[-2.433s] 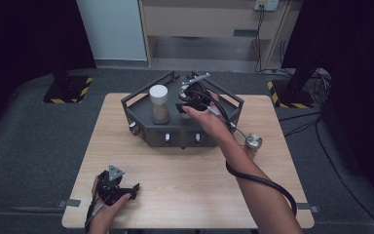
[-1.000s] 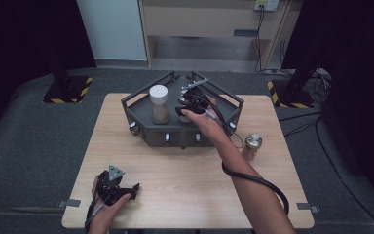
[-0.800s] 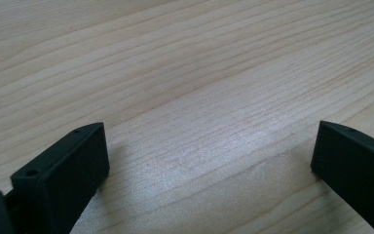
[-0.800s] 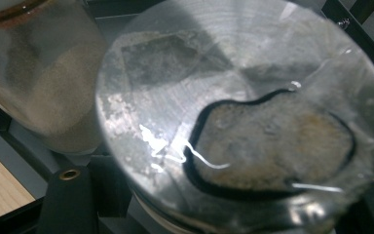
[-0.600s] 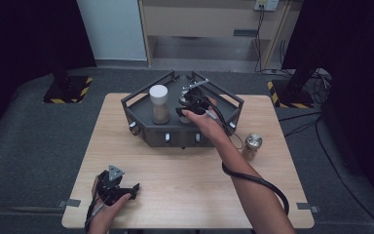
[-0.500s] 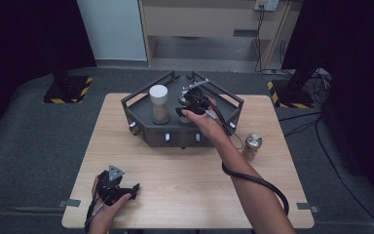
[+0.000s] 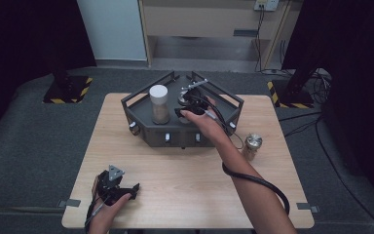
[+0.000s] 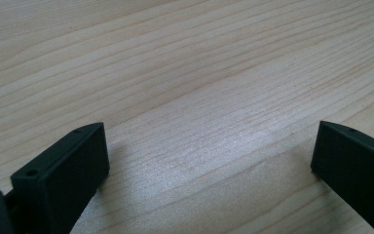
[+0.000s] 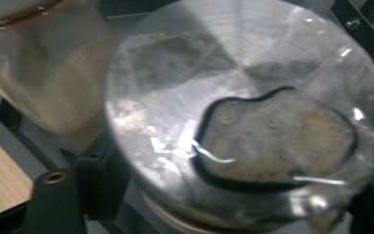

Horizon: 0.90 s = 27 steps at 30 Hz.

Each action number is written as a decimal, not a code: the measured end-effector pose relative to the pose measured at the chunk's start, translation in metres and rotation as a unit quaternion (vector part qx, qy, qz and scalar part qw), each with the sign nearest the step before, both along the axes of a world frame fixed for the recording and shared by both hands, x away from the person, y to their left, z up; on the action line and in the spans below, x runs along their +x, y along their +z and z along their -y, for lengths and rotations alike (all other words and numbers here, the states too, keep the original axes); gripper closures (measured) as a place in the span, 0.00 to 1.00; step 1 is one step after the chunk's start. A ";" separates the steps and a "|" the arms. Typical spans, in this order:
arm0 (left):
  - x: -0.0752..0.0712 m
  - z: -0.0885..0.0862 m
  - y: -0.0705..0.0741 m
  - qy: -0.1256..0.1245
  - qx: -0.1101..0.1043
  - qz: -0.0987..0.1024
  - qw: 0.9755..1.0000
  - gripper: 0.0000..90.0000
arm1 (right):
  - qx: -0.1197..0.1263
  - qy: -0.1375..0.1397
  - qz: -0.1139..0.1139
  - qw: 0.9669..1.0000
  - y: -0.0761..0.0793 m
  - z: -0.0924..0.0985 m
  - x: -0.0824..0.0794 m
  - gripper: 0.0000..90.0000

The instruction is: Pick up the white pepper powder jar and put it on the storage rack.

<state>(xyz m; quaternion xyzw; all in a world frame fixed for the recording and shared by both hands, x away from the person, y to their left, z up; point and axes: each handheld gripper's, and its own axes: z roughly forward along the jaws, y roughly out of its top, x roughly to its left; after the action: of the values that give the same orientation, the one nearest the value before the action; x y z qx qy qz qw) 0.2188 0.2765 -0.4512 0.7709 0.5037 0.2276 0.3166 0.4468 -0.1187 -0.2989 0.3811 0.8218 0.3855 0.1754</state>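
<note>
Bright light from above falls on the wooden table (image 7: 185,170) while the room around is dark, and the shiny metal lid (image 9: 243,112) looks blurry with white glare.

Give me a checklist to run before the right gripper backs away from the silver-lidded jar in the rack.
1. Right gripper free of the silver-lidded jar: cannot tell. Its jaws have just been opening with the lid between them, but the close view is blurred.
2. That jar seated in the dark rack: cannot tell, the hand covers it.
3. White-lidded jar upright in the rack: ok.
4. Left gripper open, nothing between its jaws, low over the table: ok.
5. Metal-lidded jar upright on the table, right of the rack: ok.
</note>
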 end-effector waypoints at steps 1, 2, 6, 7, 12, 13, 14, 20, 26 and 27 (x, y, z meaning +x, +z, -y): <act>0.000 0.000 0.000 0.000 0.000 0.000 1.000 0.00 | 0.000 0.002 0.003 1.000 0.000 0.000 -0.001 0.23; 0.000 0.000 0.000 0.000 0.000 0.000 1.000 0.00 | -0.002 0.002 0.007 1.000 0.000 0.000 -0.003 0.20; 0.000 0.000 0.000 0.000 0.000 0.000 1.000 0.00 | 0.002 0.004 0.016 1.000 0.001 0.004 -0.008 0.12; 0.000 0.000 0.000 0.000 0.000 0.000 1.000 0.00 | 0.002 0.005 0.018 1.000 0.002 0.006 -0.010 0.10; 0.000 0.000 0.000 0.000 0.000 0.000 1.000 0.00 | 0.002 0.008 0.024 1.000 0.004 0.013 -0.018 0.06; 0.000 0.000 0.000 0.000 0.000 0.000 1.000 0.00 | 0.003 0.009 0.027 1.000 0.004 0.015 -0.019 0.06; 0.000 0.000 0.000 0.000 0.000 0.000 1.000 0.00 | 0.005 0.009 0.028 1.000 0.004 0.017 -0.021 0.06; 0.000 0.000 0.000 0.000 0.001 0.000 1.000 0.00 | 0.009 0.013 0.030 0.999 0.005 0.030 -0.030 0.05; 0.000 0.000 0.000 0.000 -0.001 0.000 1.000 0.00 | 0.006 0.017 0.037 0.999 0.008 0.040 -0.040 0.04; 0.000 0.000 0.000 0.000 -0.001 0.000 1.000 0.00 | 0.008 0.017 0.037 0.999 0.007 0.042 -0.042 0.04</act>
<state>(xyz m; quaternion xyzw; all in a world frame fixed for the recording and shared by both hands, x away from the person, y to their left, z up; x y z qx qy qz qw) 0.2189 0.2766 -0.4513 0.7705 0.5038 0.2277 0.3173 0.4044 -0.1605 -0.2914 0.3541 0.8179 0.4088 0.1964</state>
